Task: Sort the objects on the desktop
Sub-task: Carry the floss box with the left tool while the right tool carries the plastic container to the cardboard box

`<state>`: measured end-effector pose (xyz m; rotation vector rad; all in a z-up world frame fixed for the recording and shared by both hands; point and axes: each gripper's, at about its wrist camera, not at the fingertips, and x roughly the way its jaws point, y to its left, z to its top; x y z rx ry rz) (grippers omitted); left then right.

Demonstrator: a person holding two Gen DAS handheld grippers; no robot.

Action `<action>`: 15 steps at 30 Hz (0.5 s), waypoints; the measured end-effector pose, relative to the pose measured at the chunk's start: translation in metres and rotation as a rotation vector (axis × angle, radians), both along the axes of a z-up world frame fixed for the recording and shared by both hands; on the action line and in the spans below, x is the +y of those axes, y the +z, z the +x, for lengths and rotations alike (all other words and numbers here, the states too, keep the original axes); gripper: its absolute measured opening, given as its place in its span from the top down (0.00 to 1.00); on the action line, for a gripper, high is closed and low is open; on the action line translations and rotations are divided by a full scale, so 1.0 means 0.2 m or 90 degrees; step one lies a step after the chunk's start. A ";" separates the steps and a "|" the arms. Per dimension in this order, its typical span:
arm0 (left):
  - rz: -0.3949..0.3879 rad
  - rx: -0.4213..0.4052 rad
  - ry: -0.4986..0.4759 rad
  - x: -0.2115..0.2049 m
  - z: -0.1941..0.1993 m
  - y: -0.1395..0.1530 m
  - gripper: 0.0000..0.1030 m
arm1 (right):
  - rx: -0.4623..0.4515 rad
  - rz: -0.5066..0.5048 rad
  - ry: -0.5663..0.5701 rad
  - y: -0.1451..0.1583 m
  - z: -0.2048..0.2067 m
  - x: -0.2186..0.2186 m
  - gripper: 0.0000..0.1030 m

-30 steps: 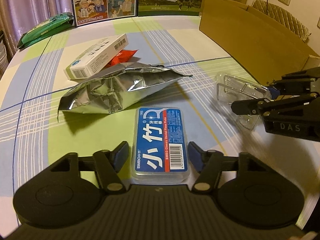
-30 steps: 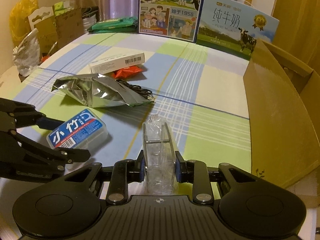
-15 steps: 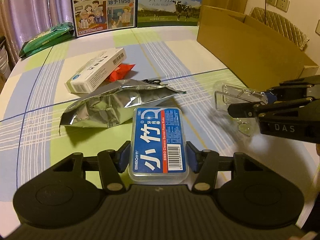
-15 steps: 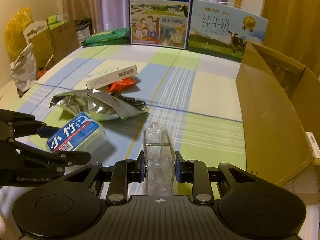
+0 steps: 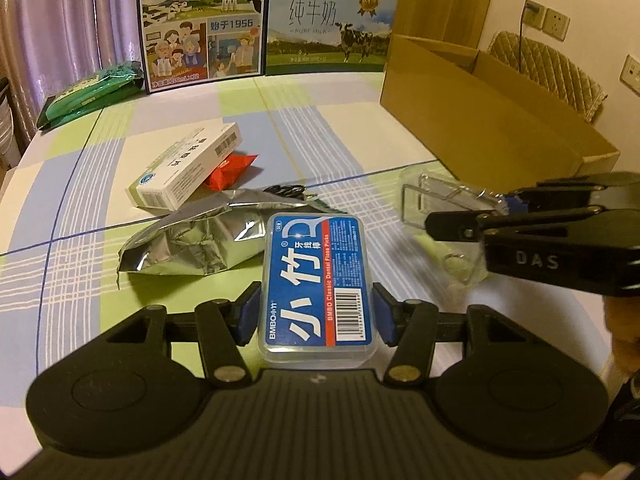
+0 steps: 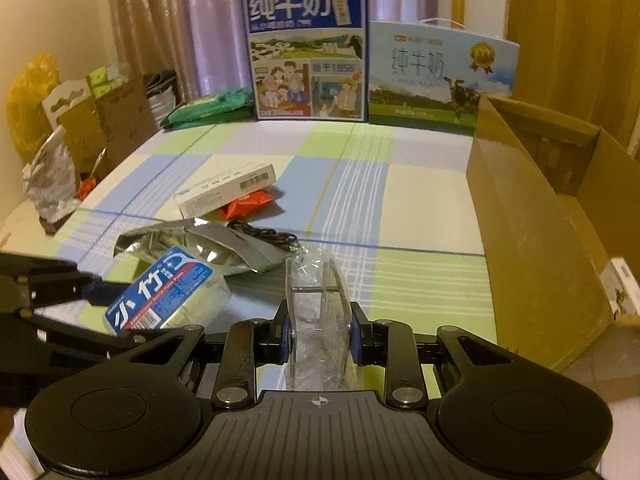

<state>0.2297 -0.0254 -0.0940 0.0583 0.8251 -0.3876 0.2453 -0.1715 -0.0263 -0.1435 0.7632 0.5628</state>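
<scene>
Floss box (image 5: 316, 284) between left tongs (image 5: 316, 316)

milk cartons (image 5: 202, 20), purple curtain (image 6: 192, 20), quilted chair (image 5: 552, 68)

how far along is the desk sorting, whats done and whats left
Done: one small white box already lies in the cardboard box. In hand: left tool grips the floss pick case; right tool grips the clear plastic case. Left: foil bag, medicine box, red packet, black cable.
</scene>
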 end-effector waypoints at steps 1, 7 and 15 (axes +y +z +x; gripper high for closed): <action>-0.003 0.002 0.000 0.00 -0.01 0.00 0.50 | 0.003 0.002 -0.007 0.00 -0.01 0.00 0.76; -0.018 0.009 0.009 0.03 -0.05 0.04 0.50 | 0.006 0.017 -0.022 0.06 -0.08 -0.01 0.76; -0.044 -0.008 0.026 0.01 -0.11 0.22 0.50 | -0.045 0.050 -0.009 0.33 -0.14 0.01 0.76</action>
